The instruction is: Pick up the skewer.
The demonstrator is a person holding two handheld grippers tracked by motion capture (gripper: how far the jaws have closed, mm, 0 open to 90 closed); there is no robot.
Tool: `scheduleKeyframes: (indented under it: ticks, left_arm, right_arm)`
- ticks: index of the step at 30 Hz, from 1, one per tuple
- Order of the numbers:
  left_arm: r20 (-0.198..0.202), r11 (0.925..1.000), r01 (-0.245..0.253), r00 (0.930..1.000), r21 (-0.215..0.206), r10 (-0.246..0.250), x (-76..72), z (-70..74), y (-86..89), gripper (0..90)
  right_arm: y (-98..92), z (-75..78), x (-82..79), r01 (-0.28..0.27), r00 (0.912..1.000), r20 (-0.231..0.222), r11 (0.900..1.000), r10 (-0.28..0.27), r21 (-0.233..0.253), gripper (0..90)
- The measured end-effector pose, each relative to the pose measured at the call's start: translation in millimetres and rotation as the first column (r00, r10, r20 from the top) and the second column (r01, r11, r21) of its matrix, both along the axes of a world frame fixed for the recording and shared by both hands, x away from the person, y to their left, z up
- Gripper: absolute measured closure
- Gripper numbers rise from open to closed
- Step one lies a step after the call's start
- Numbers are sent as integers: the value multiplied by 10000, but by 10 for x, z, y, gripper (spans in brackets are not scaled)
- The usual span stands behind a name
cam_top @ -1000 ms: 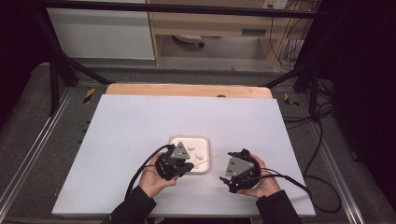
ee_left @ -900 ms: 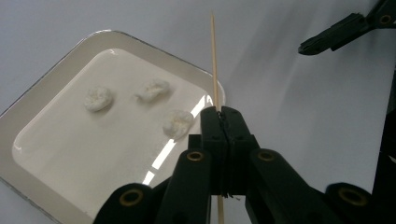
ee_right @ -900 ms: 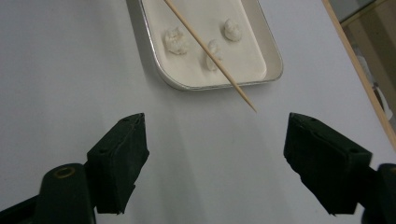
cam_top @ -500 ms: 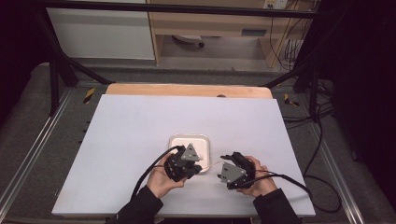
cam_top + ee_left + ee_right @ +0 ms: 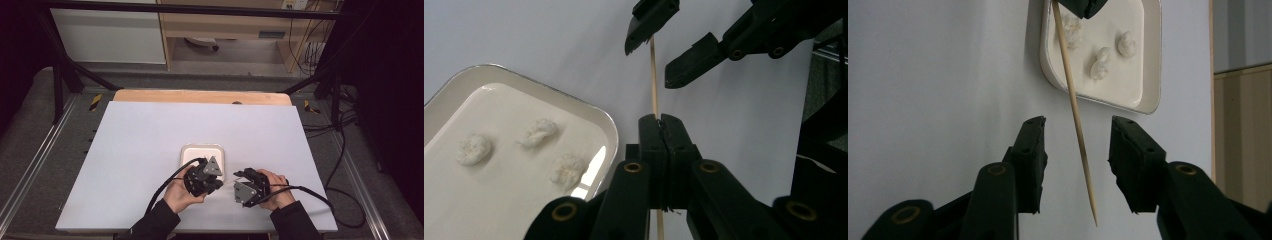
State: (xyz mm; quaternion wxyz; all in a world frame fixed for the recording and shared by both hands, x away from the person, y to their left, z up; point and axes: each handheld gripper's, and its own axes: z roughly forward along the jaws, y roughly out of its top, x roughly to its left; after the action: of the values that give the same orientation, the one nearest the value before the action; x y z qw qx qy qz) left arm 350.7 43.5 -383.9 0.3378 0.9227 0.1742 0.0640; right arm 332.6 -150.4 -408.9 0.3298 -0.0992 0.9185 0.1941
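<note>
A thin wooden skewer [image 5: 653, 75] is clamped in my left gripper [image 5: 659, 120], which is shut on it near the tray's front right corner [image 5: 216, 184]. The skewer [image 5: 1073, 100] runs on between the spread jaws of my right gripper [image 5: 1075, 150], which is open and not touching it. In the left gripper view, the right gripper [image 5: 664, 50] straddles the skewer's far end. In the high view, the right gripper [image 5: 240, 179] faces the left one a short way apart. A white tray [image 5: 454, 85] holds three white fluffy lumps [image 5: 538, 131].
The tray [image 5: 186, 152] sits at the front middle of a white table top [image 5: 150, 130]. A wooden strip [image 5: 200, 96] runs along the far edge. Black cables [image 5: 310, 192] trail from both grippers toward the front and right. Metal rails flank the table.
The two hands have drawn closer together. The left gripper has moved right with the skewer, and the right gripper has shifted left so that its open jaws now stand around the skewer.
</note>
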Motion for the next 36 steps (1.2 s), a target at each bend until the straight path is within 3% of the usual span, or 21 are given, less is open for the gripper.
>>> scheduleKeyframes:
  ticks: [18, 32, 33, 36]
  left_arm:
    - [-110, 9997, 209, 9997, 90, -208, 6, 5, -4, 886]
    - [-215, 9998, 194, 9996, 111, -192, 51, 29, 23, 872]
    - [-226, 9996, 161, 9996, 241, -155, 57, 40, 27, 764]
    - [-280, 9972, 169, 9995, 723, -149, 76, 51, 26, 685]
  right_arm:
    - [-15, -27, 34, -458, 9989, 91, 9969, 465, -634, 856]
    - [-14, -27, 17, -699, 9968, 328, 9929, 733, -966, 889]
    - [-23, -22, 20, -599, 9969, 437, 9918, 652, -1127, 890]
    - [-28, -17, 23, -516, 9965, 584, 9900, 597, -1314, 889]
